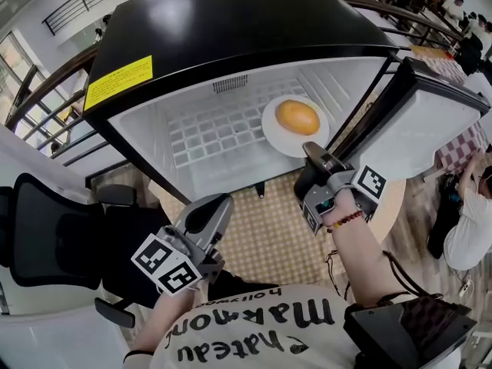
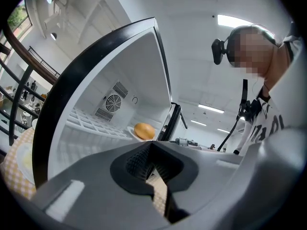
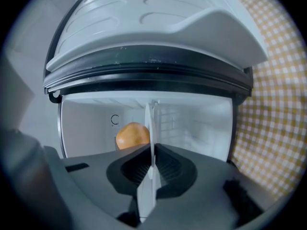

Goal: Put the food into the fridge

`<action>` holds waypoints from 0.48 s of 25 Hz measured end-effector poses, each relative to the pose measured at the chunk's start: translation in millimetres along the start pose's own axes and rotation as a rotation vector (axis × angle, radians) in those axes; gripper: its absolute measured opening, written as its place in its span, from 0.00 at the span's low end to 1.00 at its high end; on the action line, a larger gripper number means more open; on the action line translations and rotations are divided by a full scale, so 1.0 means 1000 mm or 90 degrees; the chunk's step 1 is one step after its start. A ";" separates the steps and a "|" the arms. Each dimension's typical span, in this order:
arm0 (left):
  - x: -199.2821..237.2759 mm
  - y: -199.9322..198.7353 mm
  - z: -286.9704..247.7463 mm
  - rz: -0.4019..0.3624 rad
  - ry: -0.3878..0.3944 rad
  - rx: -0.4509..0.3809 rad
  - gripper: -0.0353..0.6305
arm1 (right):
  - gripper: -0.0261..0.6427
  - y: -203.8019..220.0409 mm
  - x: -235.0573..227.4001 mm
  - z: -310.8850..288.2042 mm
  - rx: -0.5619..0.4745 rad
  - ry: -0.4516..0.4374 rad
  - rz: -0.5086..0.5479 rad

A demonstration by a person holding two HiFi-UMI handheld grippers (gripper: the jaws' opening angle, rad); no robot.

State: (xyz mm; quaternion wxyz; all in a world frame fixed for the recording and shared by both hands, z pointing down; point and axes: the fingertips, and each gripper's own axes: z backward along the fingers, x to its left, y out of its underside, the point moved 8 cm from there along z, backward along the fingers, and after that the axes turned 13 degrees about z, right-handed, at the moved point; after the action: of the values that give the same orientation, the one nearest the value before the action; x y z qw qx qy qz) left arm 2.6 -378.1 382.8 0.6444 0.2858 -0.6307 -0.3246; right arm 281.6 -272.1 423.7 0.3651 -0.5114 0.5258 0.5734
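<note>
A small black fridge [image 1: 231, 21] stands open on the table, its door [image 1: 430, 121] swung to the right. On its white wire shelf [image 1: 207, 133] lies a white plate [image 1: 270, 125] bearing a round golden bun [image 1: 297, 117]. My right gripper [image 1: 311, 151] is shut on the plate's near rim; in the right gripper view the plate [image 3: 149, 123] shows edge-on between the pads, with the bun [image 3: 132, 135] just left of it. My left gripper [image 1: 223, 200] hovers in front of the fridge, shut and empty. The left gripper view shows its pads [image 2: 139, 159] together and the bun [image 2: 144, 130] beyond.
A round table with a yellow checked cloth [image 1: 269, 237] carries the fridge. A black office chair [image 1: 46, 237] stands at the left. A seated person [image 1: 469, 229] is at the right edge. A yellow label [image 1: 119, 81] sits on the fridge top.
</note>
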 end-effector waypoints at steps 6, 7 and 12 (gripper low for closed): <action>0.012 -0.013 0.002 0.015 0.038 0.017 0.06 | 0.08 0.005 0.008 -0.007 -0.038 0.017 0.001; 0.013 -0.016 0.002 0.013 0.046 0.023 0.06 | 0.08 0.005 0.008 -0.009 -0.046 0.022 0.002; 0.023 -0.032 0.011 0.007 0.078 0.043 0.06 | 0.08 0.008 0.017 -0.020 -0.088 0.045 0.019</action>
State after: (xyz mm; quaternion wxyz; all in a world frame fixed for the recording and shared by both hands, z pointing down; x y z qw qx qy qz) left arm -9.9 -415.3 372.8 0.6736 0.3234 -0.6023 -0.2810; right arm 274.6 -295.1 410.1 0.3012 -0.5475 0.5050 0.5954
